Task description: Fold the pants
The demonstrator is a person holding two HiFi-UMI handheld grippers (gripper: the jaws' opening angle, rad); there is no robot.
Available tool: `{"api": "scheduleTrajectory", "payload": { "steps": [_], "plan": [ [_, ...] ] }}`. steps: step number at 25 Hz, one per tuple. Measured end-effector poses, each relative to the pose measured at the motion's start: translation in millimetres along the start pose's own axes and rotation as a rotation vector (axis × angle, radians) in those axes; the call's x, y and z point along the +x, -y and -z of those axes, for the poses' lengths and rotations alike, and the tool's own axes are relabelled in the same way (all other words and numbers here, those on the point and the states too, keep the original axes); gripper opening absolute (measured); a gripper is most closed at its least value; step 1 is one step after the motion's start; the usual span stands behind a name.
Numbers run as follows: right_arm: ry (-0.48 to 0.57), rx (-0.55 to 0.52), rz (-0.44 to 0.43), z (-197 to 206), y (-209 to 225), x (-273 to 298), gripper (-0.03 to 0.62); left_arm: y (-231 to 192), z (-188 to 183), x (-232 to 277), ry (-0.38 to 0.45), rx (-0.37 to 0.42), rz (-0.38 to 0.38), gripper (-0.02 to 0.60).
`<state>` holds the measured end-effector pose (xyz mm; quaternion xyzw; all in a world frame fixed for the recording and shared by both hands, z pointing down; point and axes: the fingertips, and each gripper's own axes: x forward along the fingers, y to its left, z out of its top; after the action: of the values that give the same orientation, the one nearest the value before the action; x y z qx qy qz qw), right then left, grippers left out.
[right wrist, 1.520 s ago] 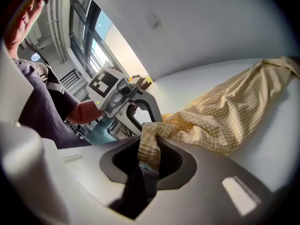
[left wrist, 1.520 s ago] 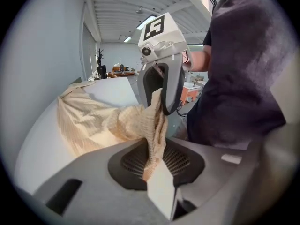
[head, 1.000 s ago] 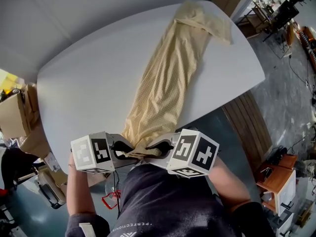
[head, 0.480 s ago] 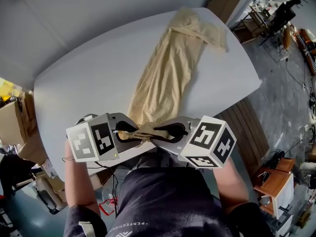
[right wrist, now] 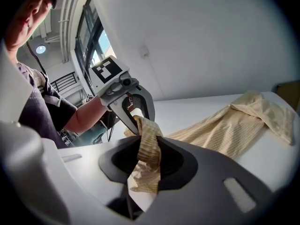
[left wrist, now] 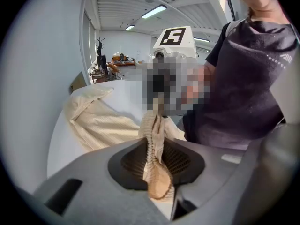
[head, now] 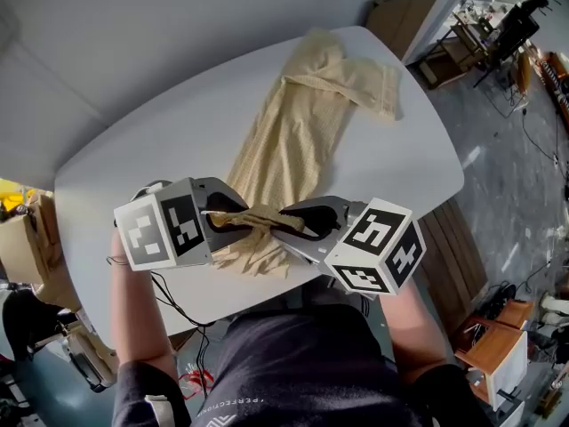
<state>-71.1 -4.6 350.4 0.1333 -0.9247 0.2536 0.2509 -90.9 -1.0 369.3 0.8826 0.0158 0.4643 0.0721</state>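
Observation:
Pale yellow pants lie lengthwise on the white oval table, waist at the far right end and legs running toward me. Both grippers face each other above the table's near part. My left gripper is shut on the bunched leg hem. My right gripper is shut on the same hem bundle. The hem stretches as a short taut band between them. Slack leg cloth hangs and piles beneath it.
Cardboard boxes stand on the floor at the left. Wooden slats and a small wooden cabinet are at the right. Cluttered benches sit beyond the table's far right end. A wall runs behind the table.
Both grippers have carried the hem up and away from my body, from the table's near edge to over the tabletop. The leg cloth now sags and bunches under them.

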Motion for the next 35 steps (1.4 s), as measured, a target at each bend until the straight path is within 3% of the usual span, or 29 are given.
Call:
{"api": "scheduleTrajectory", "payload": {
  "steps": [5,9,14,20,25,29,32,35],
  "plan": [
    [0.011,0.01,0.052,-11.5,61.3,-9.7,0.098,-61.5,-21.5,17.1,0.0,0.013,-0.096,0.084],
    [-0.027,0.001,0.065,-9.8,94.7,0.8,0.099,-93.3,-14.4,37.4,-0.005,0.014,-0.152,0.086],
    [-0.062,0.047,0.045,-3.3,121.7,10.6,0.104,-119.4,-8.3,50.2,0.012,-0.04,-0.176,0.105],
    [-0.083,0.09,0.08,7.1,152.4,23.8,0.117,-143.7,1.9,60.1,0.013,-0.114,-0.236,0.151],
    [-0.058,0.098,0.181,6.1,180.4,26.6,0.142,-163.8,3.2,48.1,0.081,-0.144,-0.341,0.179],
    [-0.026,0.098,0.27,1.0,195.5,16.6,0.125,-170.1,5.5,33.5,0.098,-0.155,-0.41,0.106],
    [0.003,0.107,0.253,-2.8,187.2,11.1,0.097,-157.6,11.4,35.2,0.091,-0.173,-0.364,-0.003],
    [0.008,0.077,0.24,-4.1,170.4,9.2,0.097,-138.1,17.5,39.3,0.085,-0.177,-0.297,-0.003]
  ]
}}
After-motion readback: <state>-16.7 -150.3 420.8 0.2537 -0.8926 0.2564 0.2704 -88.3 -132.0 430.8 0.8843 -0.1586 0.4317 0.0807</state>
